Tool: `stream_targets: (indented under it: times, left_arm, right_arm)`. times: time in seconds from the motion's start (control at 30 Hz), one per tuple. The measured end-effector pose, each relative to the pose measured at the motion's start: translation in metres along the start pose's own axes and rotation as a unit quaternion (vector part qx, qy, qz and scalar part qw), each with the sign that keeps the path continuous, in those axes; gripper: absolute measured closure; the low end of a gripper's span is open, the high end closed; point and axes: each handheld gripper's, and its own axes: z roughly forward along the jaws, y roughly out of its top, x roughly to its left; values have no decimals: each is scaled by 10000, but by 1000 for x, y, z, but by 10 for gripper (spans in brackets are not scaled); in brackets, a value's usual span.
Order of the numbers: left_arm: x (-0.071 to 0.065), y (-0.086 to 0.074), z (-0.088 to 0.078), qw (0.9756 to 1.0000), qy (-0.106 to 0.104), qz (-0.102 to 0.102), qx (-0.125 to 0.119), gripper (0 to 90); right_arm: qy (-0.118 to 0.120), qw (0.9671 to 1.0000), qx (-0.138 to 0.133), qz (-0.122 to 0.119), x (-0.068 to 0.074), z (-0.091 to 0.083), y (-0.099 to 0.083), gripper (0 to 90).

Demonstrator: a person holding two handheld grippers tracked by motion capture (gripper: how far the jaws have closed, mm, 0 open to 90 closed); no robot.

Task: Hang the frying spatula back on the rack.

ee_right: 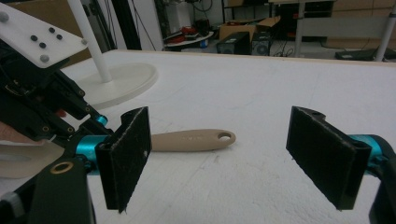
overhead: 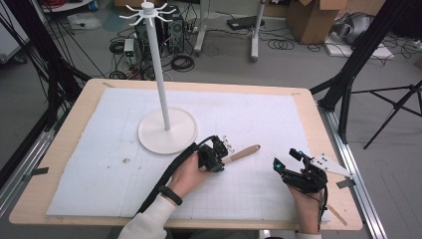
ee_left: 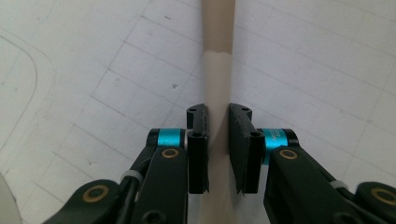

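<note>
Beige spatula handle (ee_left: 218, 79) sits pinched in our left gripper (ee_left: 217, 140) on the white mat (overhead: 259, 119), near the stand (overhead: 167, 130); our right gripper (ee_right: 224, 158) hovers wide apart, holding nothing.

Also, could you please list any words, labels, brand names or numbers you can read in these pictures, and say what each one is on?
None can be read.
Beige utensil handle with a hanging hole: faint raised marks midway along it, too blurred to read.
Brown cardboard boxes on the floor behind the table: no legible print.
Grey three-cornered plate on the right gripper: only dark screw heads, no text.
Black jaws and teal collars of the left gripper: unmarked.
</note>
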Motion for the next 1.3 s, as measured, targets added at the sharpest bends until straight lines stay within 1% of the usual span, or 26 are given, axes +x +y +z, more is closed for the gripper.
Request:
stream_targets:
  times: [0.17, 0.2, 0.23, 0.27, 0.33, 0.37, 0.4, 0.43, 0.47, 0.5, 0.53, 0.6, 0.63, 0.67, 0.73, 0.77, 0.8, 0.9, 0.97, 1.0, 1.1, 1.13, 1.17, 1.23, 1.27, 1.3]
  left_arm:
    - [5, -4, -10, 9993, -118, -66, -338, 779]
    - [5, -4, -10, 9993, -118, -66, -338, 779]
    - [7, -6, -17, 9987, -192, -95, -466, 778]
    - [7, -6, -17, 9987, -192, -95, -466, 778]
    - [9, -10, -30, 9973, -216, -151, -680, 778]
    - [9, -10, -30, 9973, -216, -151, -680, 778]
    - [12, -14, -40, 9958, -270, -187, -852, 779]
    - [12, -14, -40, 9958, -270, -187, -852, 778]
    - [12, -17, -45, 9948, -251, -224, -963, 778]
    - [14, -23, -57, 9925, -251, -252, -1173, 778]
    - [14, -23, -57, 9925, -251, -252, -1173, 778]
    - [15, -30, -68, 9895, -224, -296, -1396, 778]
    - [16, -38, -78, 9856, -231, -348, -1639, 778]
    - [16, -38, -78, 9856, -231, -348, -1639, 778]
    - [16, -46, -87, 9825, -235, -351, -1811, 778]
    - [15, -54, -96, 9786, -144, -343, -2022, 778]
    - [15, -54, -96, 9786, -144, -343, -2022, 778]
    - [16, -66, -107, 9683, -151, -445, -2452, 778]
    - [18, -73, -114, 9637, -161, -464, -2624, 778]
    - [18, -77, -116, 9602, -163, -491, -2746, 778]
    - [19, -85, -123, 9542, -190, -476, -2947, 777]
    - [19, -89, -126, 9502, -222, -509, -3066, 778]
    - [19, -89, -126, 9502, -222, -509, -3066, 777]
    - [18, -92, -127, 9468, -222, -510, -3170, 777]
    - [16, -94, -128, 9446, -215, -507, -3235, 777]
    - [16, -94, -128, 9446, -215, -507, -3235, 777]
  right_arm:
    - [-7, 10000, -16, -14, -1, 0, 0, 207]
    - [-7, 10000, -16, -14, -1, 0, 0, 207]
    - [-14, 10000, -29, -6, 0, -1, 0, 208]
    - [-14, 10000, -29, -6, 0, -1, 0, 208]
    - [-19, 10000, -63, 21, 0, -2, 1, 216]
    - [-15, 10000, -96, 1, 0, -3, 1, 217]
    - [-6, 9999, -113, 19, 0, -3, 1, 217]
    - [-6, 9999, -113, 19, 0, -3, 1, 217]
    - [13, 9999, -138, 15, 0, -4, 1, 218]
    - [41, 9999, -155, 48, 1, -4, 2, 218]
    - [41, 9999, -155, 48, 1, -4, 2, 218]
    - [98, 9998, -167, 100, 3, -4, 2, 219]
    - [128, 9997, -186, 78, 4, -3, 3, 220]
    - [128, 9997, -186, 78, 4, -3, 3, 220]
    - [227, 9995, -185, 73, 8, -1, 4, 221]
    - [299, 9994, -157, 32, 15, 2, 6, 221]
    - [299, 9994, -157, 32, 15, 2, 6, 221]
    - [425, 9988, -165, -180, 28, 8, 10, 221]
    - [455, 9987, -161, -190, 32, 9, 11, 221]
    - [504, 9983, -156, -243, 37, 11, 13, 222]
    - [600, 9976, -203, -266, 45, 15, 17, 222]
    - [655, 9973, -216, -259, 48, 17, 18, 223]
    - [713, 9969, -239, -246, 51, 19, 20, 223]
    - [769, 9965, -254, -219, 54, 21, 22, 224]
    - [928, 9951, -296, -188, 62, 26, 26, 224]
    - [988, 9944, -322, -206, 66, 28, 29, 224]
